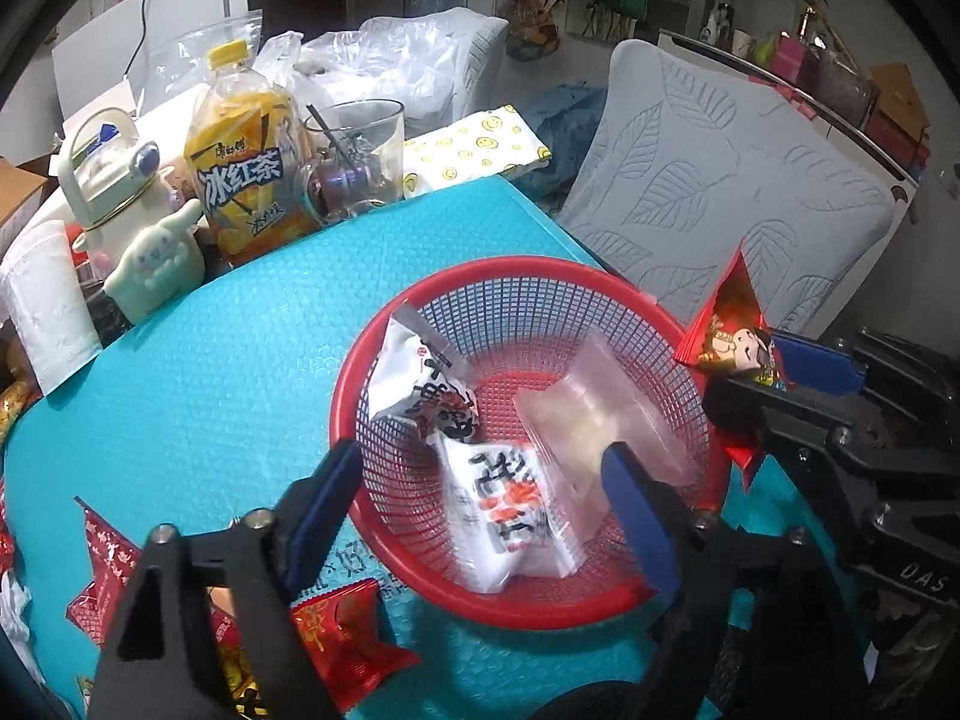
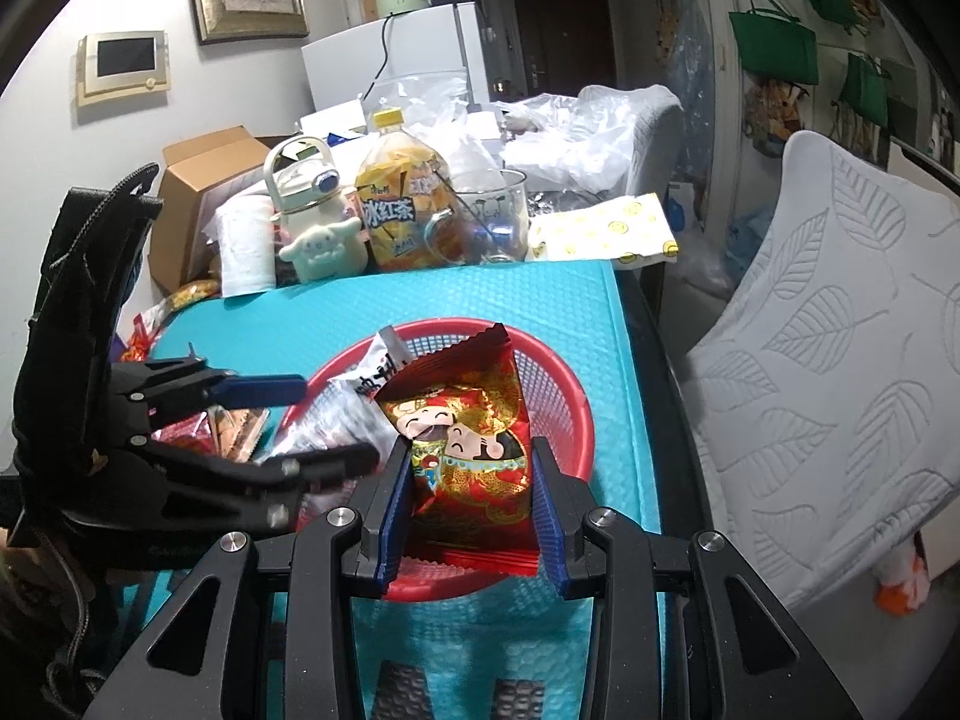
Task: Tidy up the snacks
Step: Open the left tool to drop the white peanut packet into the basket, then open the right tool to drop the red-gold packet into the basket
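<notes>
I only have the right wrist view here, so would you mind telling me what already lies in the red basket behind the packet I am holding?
Observer: In the left wrist view, the red basket holds two white snack packets with black and orange print, plus a clear packet.
Operator: Thank you. Is the left gripper carrying anything?
Observer: No, the left gripper is open with nothing between its fingers, one finger outside the basket rim and one inside.
Operator: And are there more snacks to collect?
Observer: Yes, red snack packets lie on the blue mat beside the basket, under the left gripper, while the right gripper grips its red packet.
</notes>
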The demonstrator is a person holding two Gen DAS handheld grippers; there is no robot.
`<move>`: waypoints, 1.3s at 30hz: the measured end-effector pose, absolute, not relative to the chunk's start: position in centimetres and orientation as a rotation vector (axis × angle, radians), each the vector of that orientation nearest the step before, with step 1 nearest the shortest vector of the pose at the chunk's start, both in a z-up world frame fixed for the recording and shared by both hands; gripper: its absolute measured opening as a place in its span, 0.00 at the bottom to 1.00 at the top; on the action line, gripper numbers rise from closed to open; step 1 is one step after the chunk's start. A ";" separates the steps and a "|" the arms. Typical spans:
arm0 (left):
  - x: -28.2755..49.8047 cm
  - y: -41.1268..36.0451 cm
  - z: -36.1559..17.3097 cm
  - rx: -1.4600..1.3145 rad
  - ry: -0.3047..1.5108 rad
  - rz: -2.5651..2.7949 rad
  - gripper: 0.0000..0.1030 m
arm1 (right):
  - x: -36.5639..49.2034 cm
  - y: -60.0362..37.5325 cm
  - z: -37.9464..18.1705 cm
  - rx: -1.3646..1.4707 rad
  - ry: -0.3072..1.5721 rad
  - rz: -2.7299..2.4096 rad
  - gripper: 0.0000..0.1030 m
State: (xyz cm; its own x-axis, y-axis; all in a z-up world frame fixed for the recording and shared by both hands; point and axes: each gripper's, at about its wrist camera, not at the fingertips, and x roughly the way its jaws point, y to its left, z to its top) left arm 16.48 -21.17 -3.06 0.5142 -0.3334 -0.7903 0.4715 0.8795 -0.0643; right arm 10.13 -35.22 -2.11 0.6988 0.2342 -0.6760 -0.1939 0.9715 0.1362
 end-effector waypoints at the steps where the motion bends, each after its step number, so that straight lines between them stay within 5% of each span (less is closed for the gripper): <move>1: 16.5 -21.1 -3.0 0.167 0.910 -0.482 0.79 | 10.2 -35.2 -2.1 0.055 0.761 0.238 0.35; 24: 16.1 -17.9 -1.2 0.149 0.849 -0.375 0.79 | 13.5 -33.9 -3.2 0.036 0.792 0.259 0.35; 26: 16.2 -17.7 -1.3 0.149 0.854 -0.366 0.79 | 13.9 -33.7 -3.6 0.034 0.808 0.262 0.38; 28: 16.2 -17.5 -1.4 0.150 0.858 -0.355 0.79 | 14.1 -33.5 -4.0 0.028 0.832 0.268 0.54; 39: 15.0 -16.5 -0.6 0.138 0.835 -0.355 0.79 | 13.4 -33.0 -3.8 0.005 0.844 0.239 0.55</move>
State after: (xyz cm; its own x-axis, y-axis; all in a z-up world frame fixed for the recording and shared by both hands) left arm 15.02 -16.49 -0.57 0.6165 -0.2535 -0.7454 0.3605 0.9326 -0.0190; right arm 13.41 -33.03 -3.80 0.6397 0.2114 -0.7390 -0.2074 0.9732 0.0990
